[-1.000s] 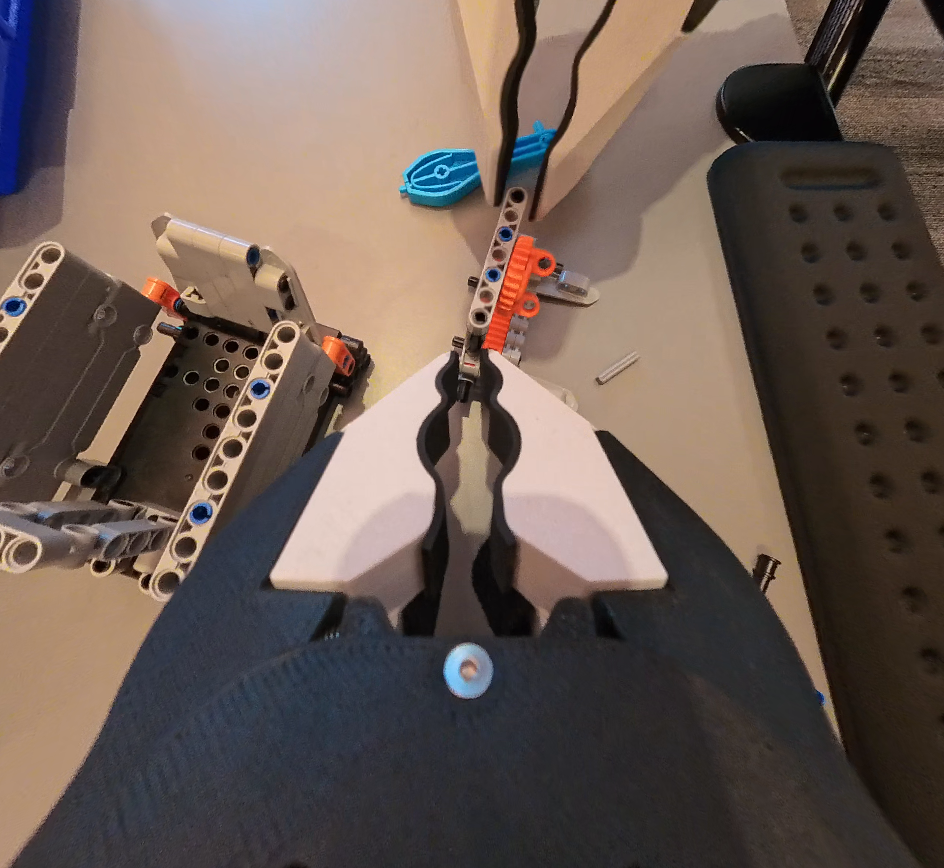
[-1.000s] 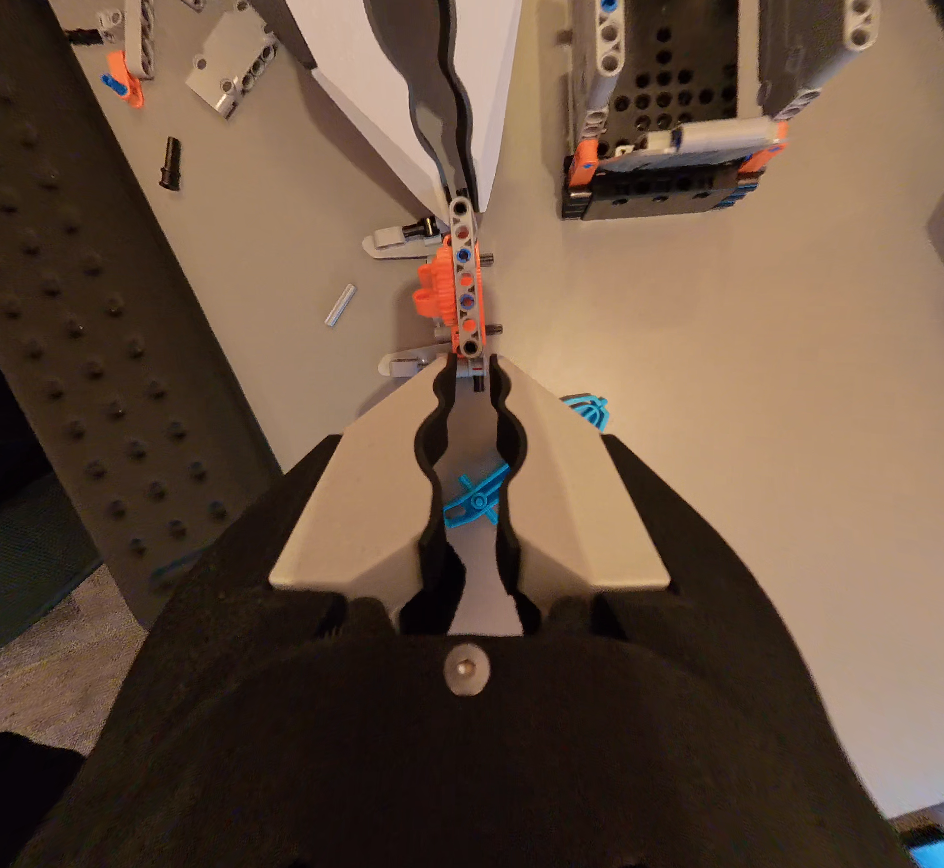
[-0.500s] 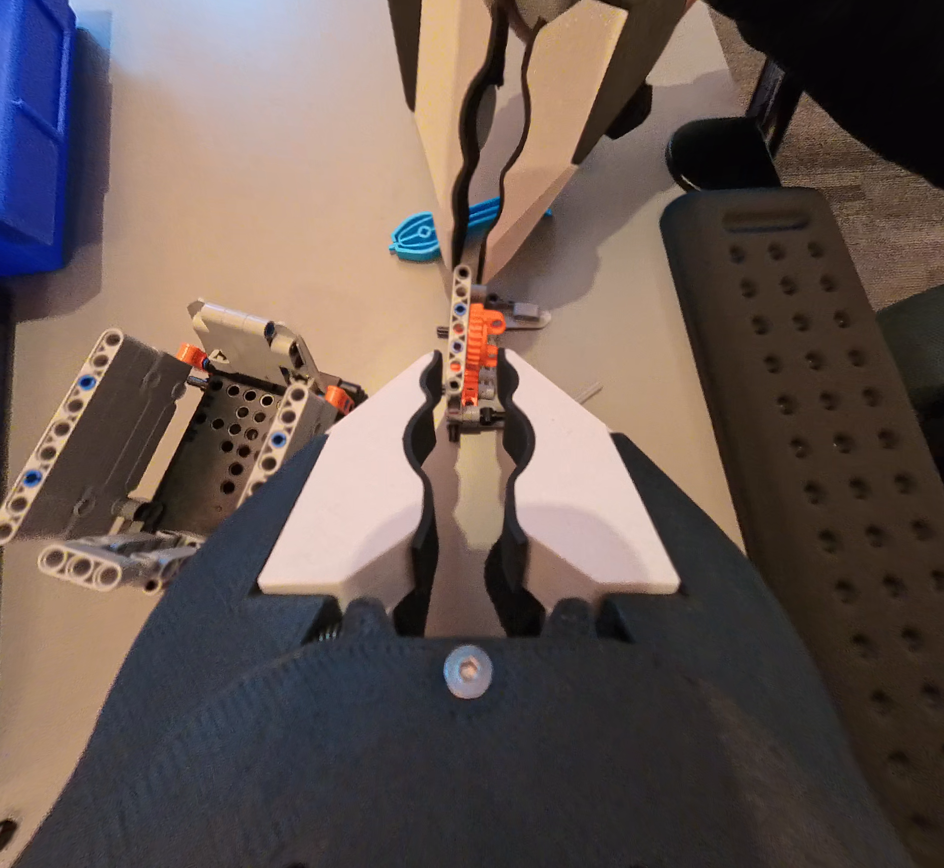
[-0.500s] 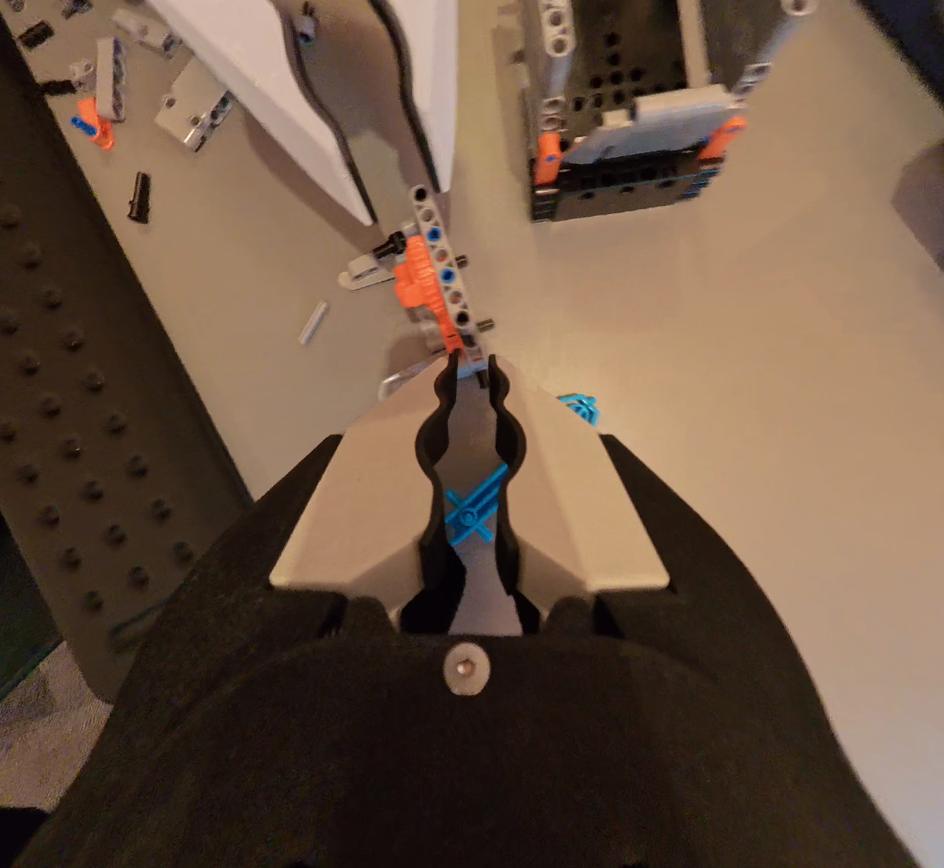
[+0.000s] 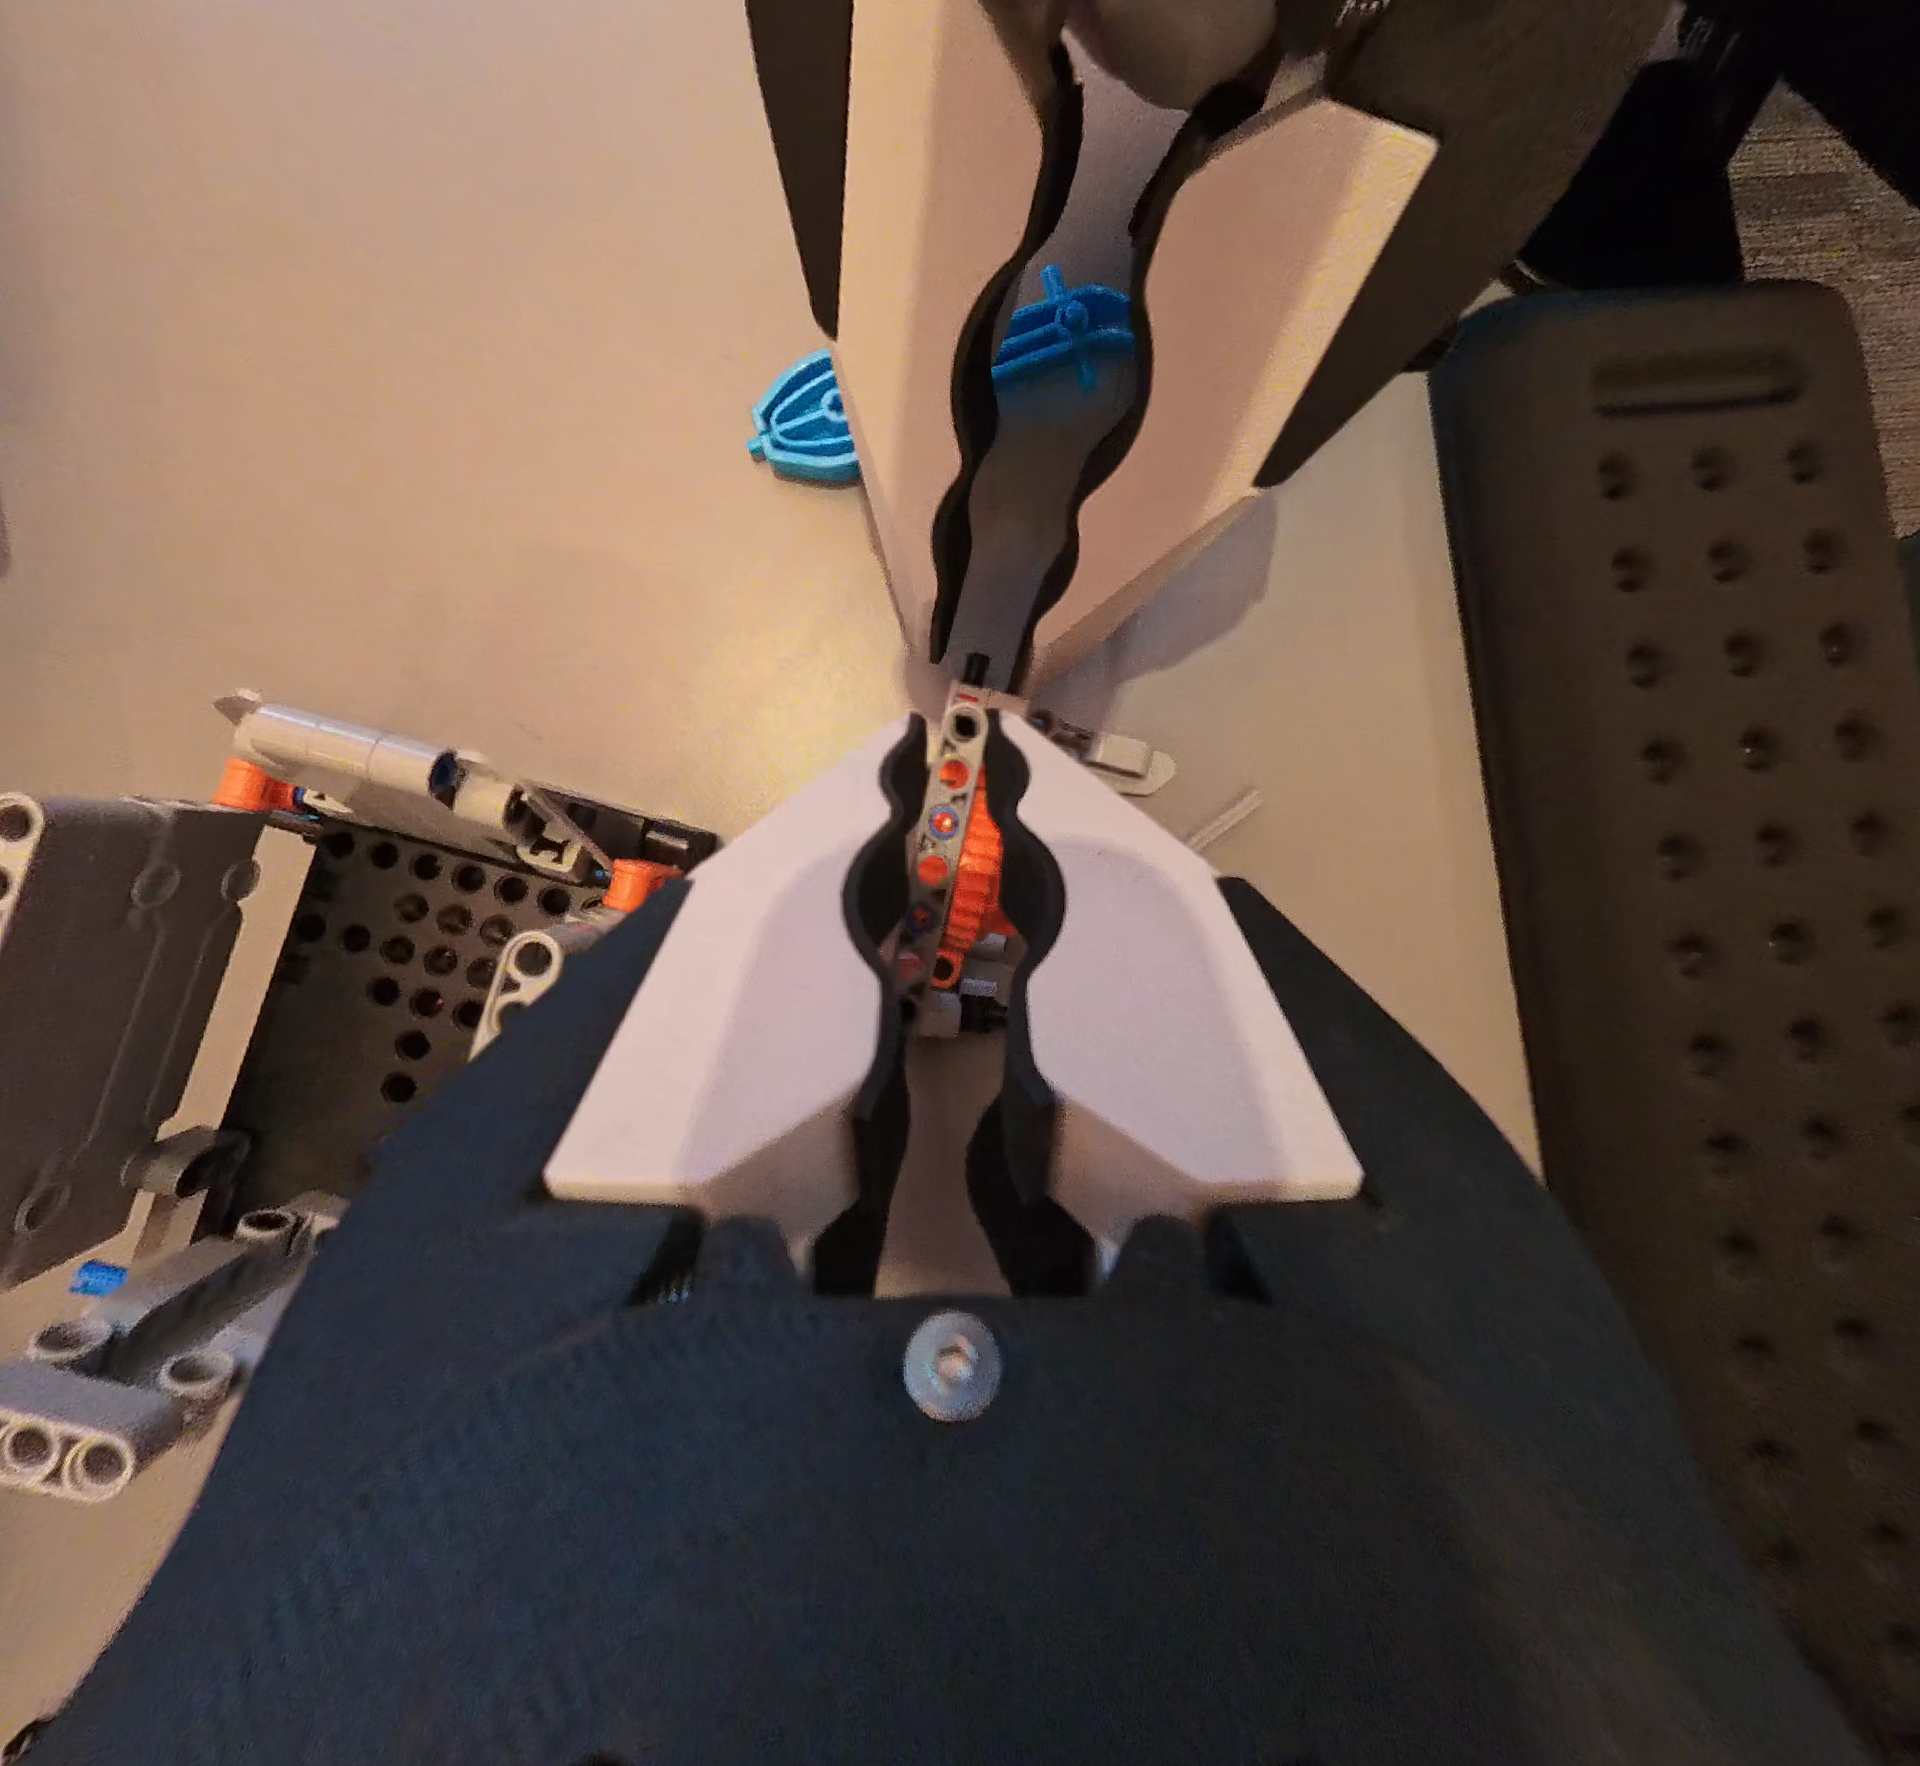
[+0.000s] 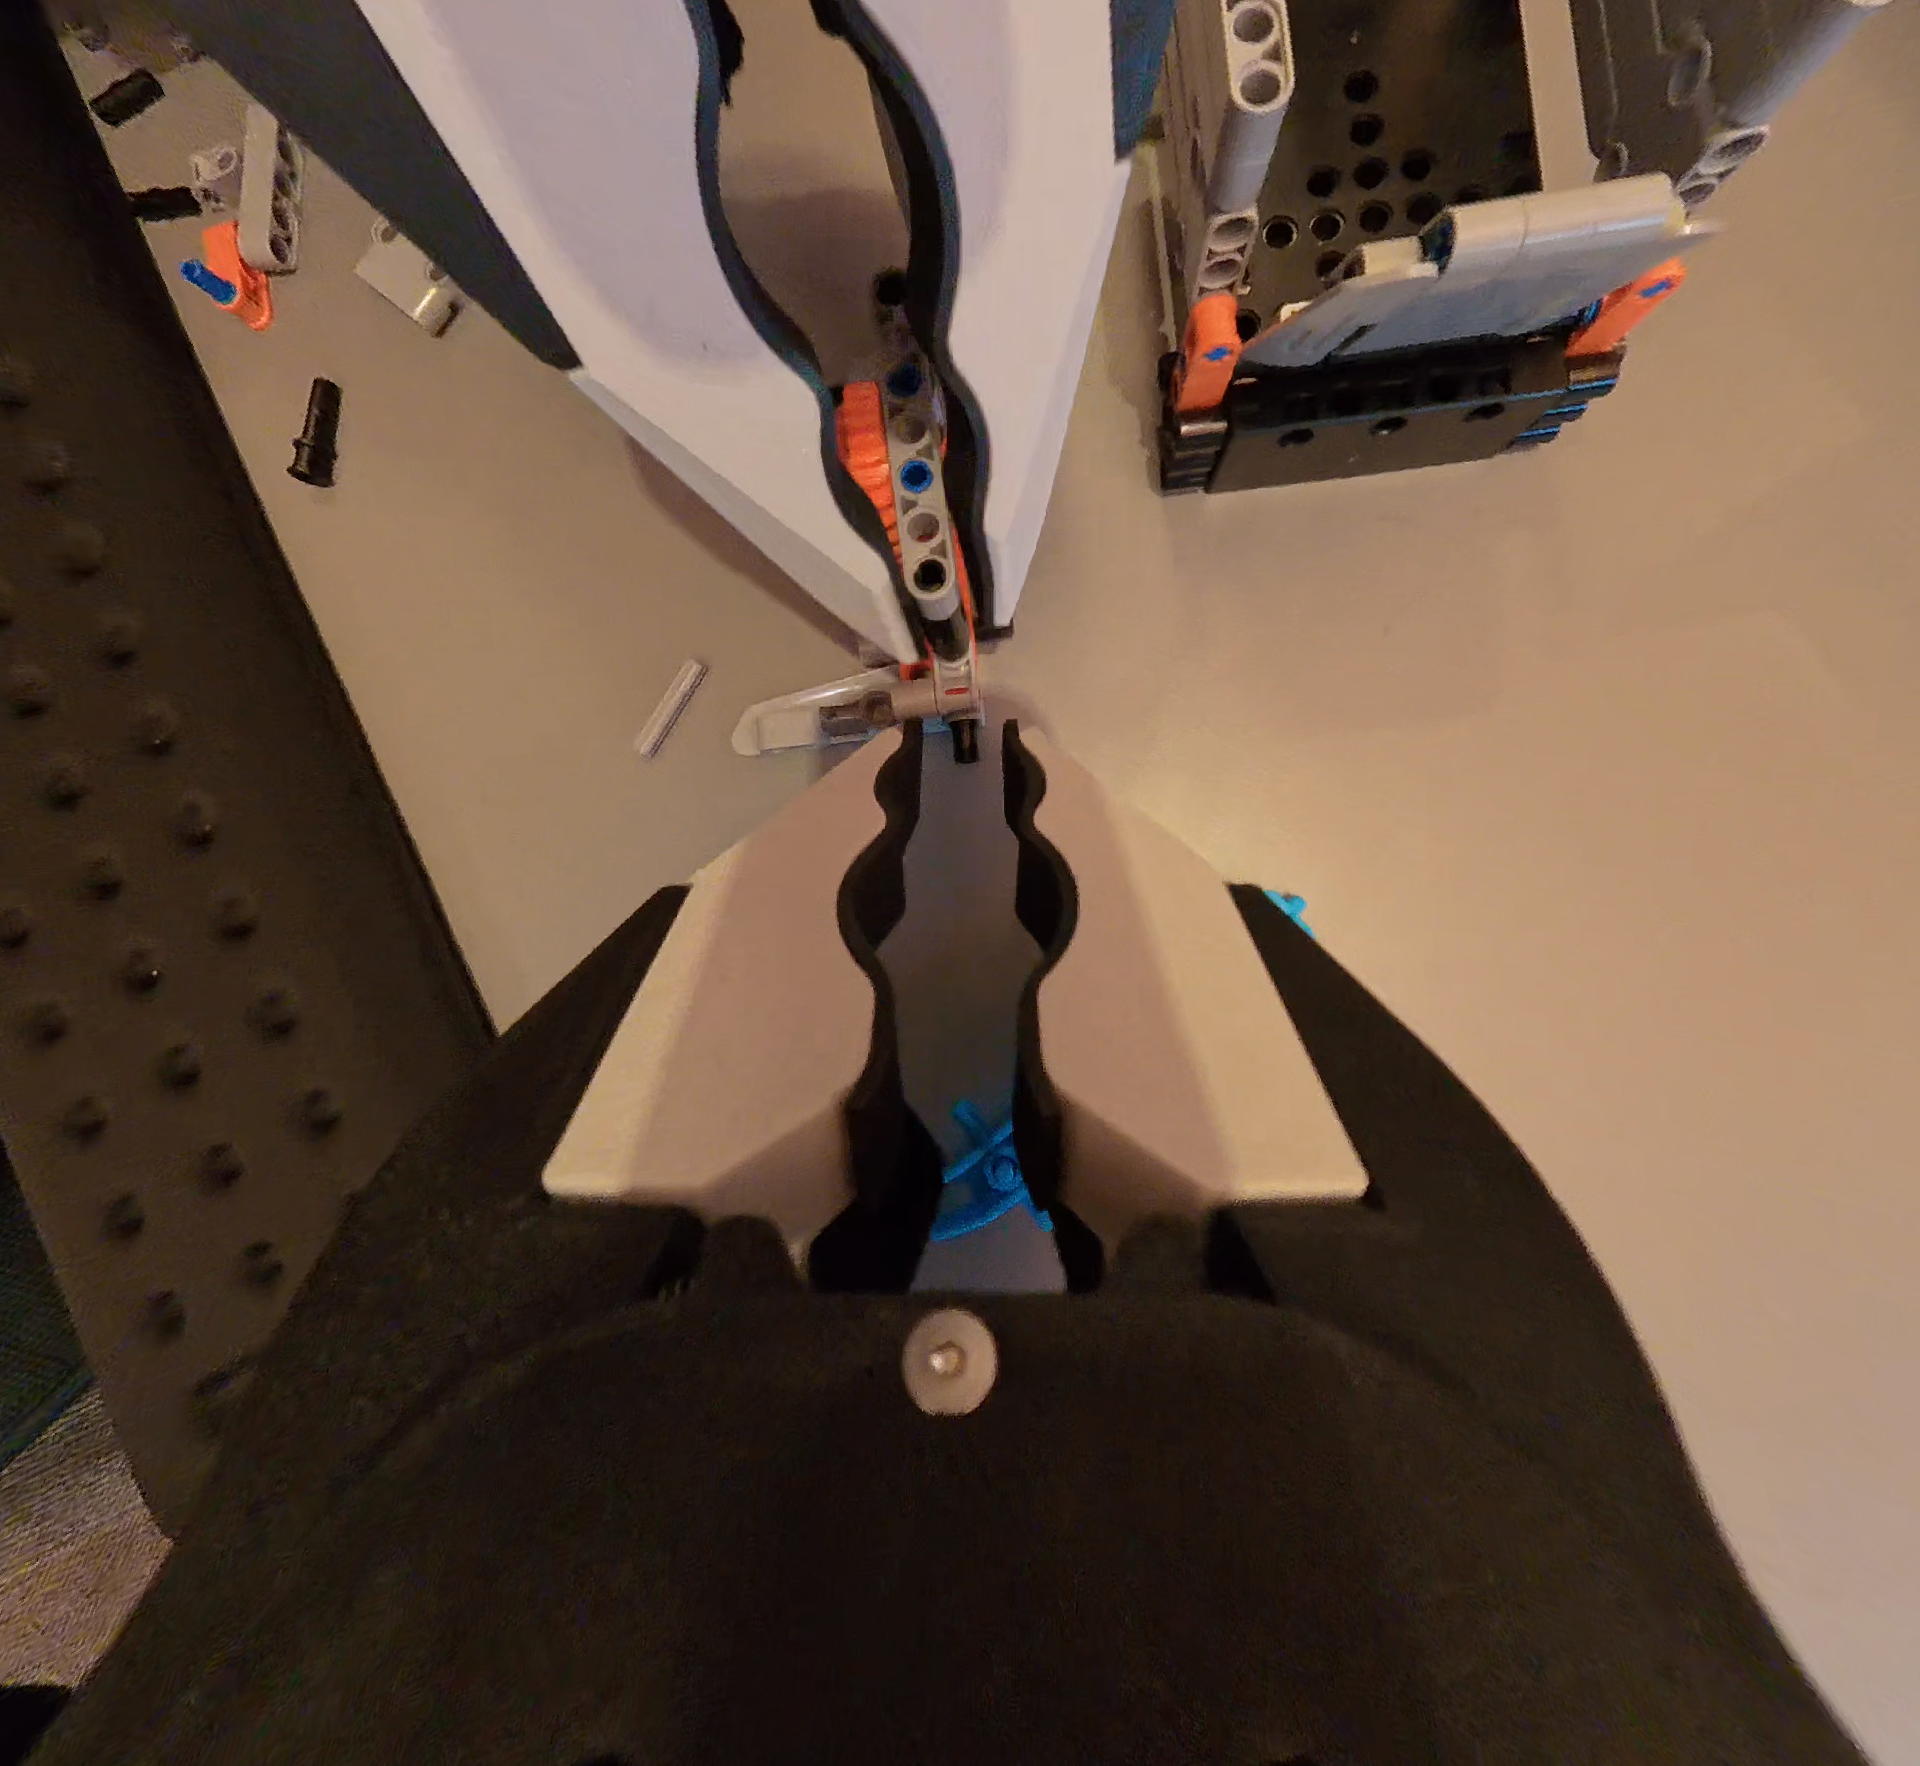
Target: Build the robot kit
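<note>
A grey holed beam with an orange gear part [image 5: 951, 823] sits deep between the pads of my left gripper [image 5: 958, 724], which is shut on it just above the table. The right wrist view shows the same beam [image 6: 914, 490] inside the left gripper [image 6: 951, 641]. My right gripper [image 6: 963, 734] faces it tip to tip. Its jaws stand slightly apart around a black pin [image 6: 966, 740] at the beam's end, with no visible contact. The right gripper also shows in the left wrist view [image 5: 982, 662].
A large grey and black holed model [image 5: 416, 937] stands to my left; it also shows in the right wrist view [image 6: 1382, 158]. A blue leaf-shaped piece [image 5: 800, 428] lies under the right gripper. A black perforated panel [image 5: 1714, 885] borders the table. Small loose parts [image 6: 249, 251], a black pin [image 6: 315, 431] and a grey axle [image 6: 670, 708] lie about. The grippers are tip to tip, or close to it.
My left gripper opened, slid forward over the beam and closed on it deeper. My right gripper, which held the beam's far end, has loosened and now only brackets the end pin.
</note>
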The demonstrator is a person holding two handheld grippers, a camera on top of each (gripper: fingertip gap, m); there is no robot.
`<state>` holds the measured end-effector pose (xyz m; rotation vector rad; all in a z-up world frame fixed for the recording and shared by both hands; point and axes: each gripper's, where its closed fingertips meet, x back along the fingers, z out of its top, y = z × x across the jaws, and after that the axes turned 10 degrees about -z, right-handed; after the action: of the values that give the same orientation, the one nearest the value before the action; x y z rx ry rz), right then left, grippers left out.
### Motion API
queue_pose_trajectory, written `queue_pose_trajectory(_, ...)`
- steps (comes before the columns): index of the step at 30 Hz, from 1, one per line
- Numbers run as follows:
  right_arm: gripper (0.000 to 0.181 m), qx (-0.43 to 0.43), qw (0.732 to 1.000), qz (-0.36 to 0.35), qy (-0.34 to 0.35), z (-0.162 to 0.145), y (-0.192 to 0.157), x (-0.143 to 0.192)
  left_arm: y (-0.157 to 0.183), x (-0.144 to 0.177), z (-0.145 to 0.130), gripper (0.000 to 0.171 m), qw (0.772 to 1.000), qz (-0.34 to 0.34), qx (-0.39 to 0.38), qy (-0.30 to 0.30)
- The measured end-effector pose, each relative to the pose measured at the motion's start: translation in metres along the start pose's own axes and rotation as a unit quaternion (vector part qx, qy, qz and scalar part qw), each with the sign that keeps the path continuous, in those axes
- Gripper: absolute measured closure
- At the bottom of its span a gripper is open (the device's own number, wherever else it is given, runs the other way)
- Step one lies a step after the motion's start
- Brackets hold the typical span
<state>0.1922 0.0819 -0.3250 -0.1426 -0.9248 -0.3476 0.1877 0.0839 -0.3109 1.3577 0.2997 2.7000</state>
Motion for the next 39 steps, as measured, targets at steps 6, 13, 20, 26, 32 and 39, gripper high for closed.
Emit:
queue_pose_trajectory(6, 0.166, -0.013, 0.999, 0.007, 0.033, 0.01, -0.004, 0.004, 0.001, 0.002, -0.008, 0.166, 1.0, -0.004, -0.004, -0.021)
queue_pose_trajectory(13, 0.162, -0.015, 0.999, -0.008, 0.048, 0.014, -0.004, -0.004, 0.001, 0.004, -0.01, 0.166, 0.999, -0.01, -0.004, -0.034)
queue_pose_trajectory(20, 0.167, -0.002, 0.999, 0.01, 0.04, 0.019, -0.02, -0.011, 0.009, 0.008, -0.019, 0.166, 0.998, -0.032, -0.025, -0.058)
queue_pose_trajectory(26, 0.167, -0.011, 0.999, -0.001, 0.04, 0.027, -0.032, -0.017, 0.017, 0.015, -0.033, 0.166, 0.995, -0.032, -0.043, -0.082)
queue_pose_trajectory(32, 0.167, -0.005, 0.999, -0.009, 0.031, 0.027, -0.034, -0.018, 0.018, 0.016, -0.035, 0.166, 0.994, -0.008, -0.063, -0.093)
queue_pose_trajectory(39, 0.167, -0.003, 0.999, 0.002, 0.032, 0.03, -0.036, -0.02, 0.018, 0.019, -0.039, 0.166, 0.992, -0.02, -0.059, -0.112)
